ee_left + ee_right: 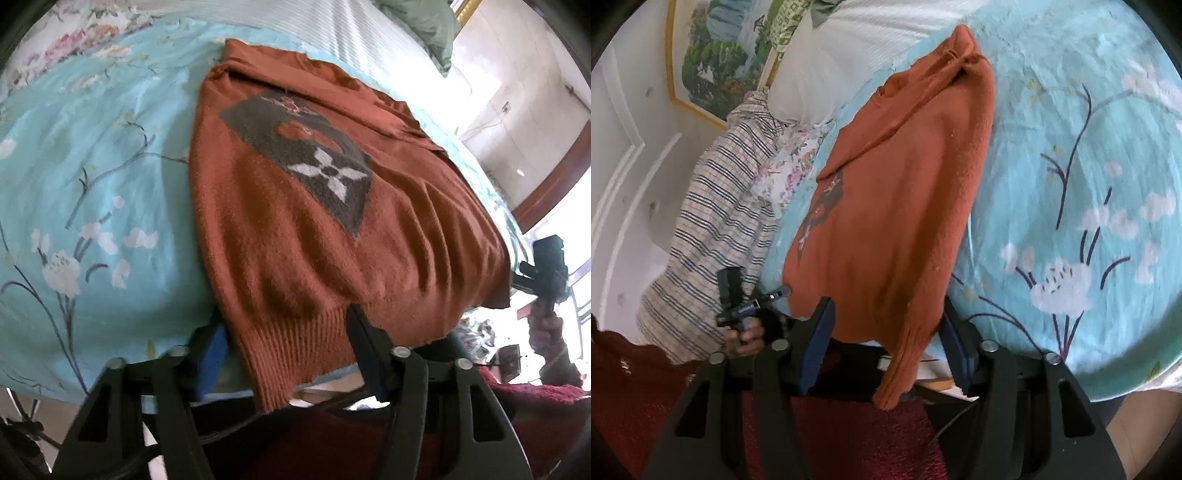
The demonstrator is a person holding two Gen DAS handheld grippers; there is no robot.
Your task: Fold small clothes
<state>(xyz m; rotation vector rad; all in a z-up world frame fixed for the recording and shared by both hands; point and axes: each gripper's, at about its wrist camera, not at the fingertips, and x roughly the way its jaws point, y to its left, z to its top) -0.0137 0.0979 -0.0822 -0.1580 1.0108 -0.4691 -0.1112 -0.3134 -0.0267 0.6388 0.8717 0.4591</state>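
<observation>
A rust-orange knit sweater [295, 221] with a grey patch and white flower motif lies on the bed, its ribbed hem hanging over the near edge. My left gripper [288, 332] is open, its fingers on either side of the hem's left corner. In the right wrist view the same sweater [897, 206] hangs off the bed edge, and my right gripper [886, 328] is open with its fingers on either side of the other hem corner. Each gripper shows in the other's view: the right one [546, 266], the left one [738, 299].
The bed carries a light blue floral sheet [92, 184]. A striped plaid garment [713, 229] lies piled at the left of the right wrist view. A green pillow [424, 29] and white cover sit at the far end. A red rug [831, 435] lies below.
</observation>
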